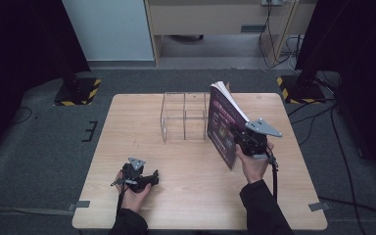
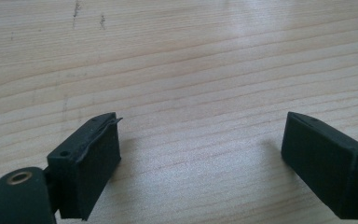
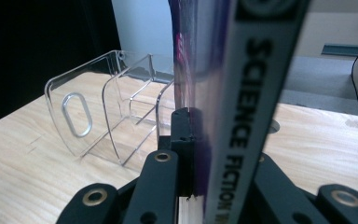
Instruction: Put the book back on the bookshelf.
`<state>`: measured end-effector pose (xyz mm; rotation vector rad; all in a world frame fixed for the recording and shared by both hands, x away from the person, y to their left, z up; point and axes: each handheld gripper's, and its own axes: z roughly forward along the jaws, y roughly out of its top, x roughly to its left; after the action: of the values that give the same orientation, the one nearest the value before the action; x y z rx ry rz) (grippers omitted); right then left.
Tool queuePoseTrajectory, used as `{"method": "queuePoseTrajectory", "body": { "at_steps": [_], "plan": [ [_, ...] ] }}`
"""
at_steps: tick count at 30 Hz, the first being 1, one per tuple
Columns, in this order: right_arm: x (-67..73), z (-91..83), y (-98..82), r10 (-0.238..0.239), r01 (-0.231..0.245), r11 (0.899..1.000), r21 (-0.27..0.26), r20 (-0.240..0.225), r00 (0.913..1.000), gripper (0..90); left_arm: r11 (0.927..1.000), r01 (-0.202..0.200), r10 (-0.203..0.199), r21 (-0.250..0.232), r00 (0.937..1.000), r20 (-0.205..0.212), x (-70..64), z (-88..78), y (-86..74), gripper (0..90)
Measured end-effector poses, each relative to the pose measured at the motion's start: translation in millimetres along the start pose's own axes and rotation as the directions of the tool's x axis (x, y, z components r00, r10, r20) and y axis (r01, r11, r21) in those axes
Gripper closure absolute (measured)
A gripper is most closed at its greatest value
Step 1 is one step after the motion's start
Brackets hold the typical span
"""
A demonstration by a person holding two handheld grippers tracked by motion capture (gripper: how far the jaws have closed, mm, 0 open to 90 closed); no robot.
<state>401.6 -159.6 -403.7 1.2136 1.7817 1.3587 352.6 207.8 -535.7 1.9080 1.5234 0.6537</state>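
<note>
A purple-covered book [image 1: 221,117] stands upright above the right half of the table, held by its spine end in my right gripper [image 1: 242,139]. In the right gripper view the jaws press on both sides of the book [image 3: 242,93], whose white spine reads "SCIENCE FICTION". Just left of the book stands a clear plastic file holder [image 1: 183,116] with several dividers, also seen behind the jaws as the clear holder [image 3: 107,102]. My left gripper [image 1: 149,180] rests low on the table near the front left, jaws wide apart over bare wood [image 2: 200,154].
The wooden table [image 1: 142,142] has free room across its middle and front. Black stands with yellow-striped bases [image 1: 78,90] sit on the grey floor at both back corners. Cables run over the floor at the right.
</note>
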Motion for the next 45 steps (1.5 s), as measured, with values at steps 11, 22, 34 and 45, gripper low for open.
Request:
{"method": "queuePoseTrajectory", "body": {
  "at_steps": [11,22,34,45],
  "plan": [
    [2.8,23.9,12.2,-0.003,0.005,0.999,-0.043,0.053,0.9986,82.9,1.0,-0.002,0.002,0.0,1.0,0.001,0.1,0.0,0.0,10.6],
    [-0.5,50.1,19.0,0.001,0.005,0.999,-0.053,0.115,0.9934,82.9,1.0,-0.001,0.001,0.0,1.0,0.002,0.1,0.0,0.0,10.5],
    [-0.8,65.6,13.1,0.025,-0.011,0.996,-0.091,0.16,0.9868,82.8,1.0,-0.002,0.002,0.0,1.0,0.003,0.1,0.1,0.0,10.4],
    [1.9,67.9,7.3,0.04,-0.021,0.995,-0.1,0.191,0.9807,82.5,1.0,-0.002,0.002,0.0,1.0,0.004,0.1,0.1,0.0,10.4]
  ]
}}
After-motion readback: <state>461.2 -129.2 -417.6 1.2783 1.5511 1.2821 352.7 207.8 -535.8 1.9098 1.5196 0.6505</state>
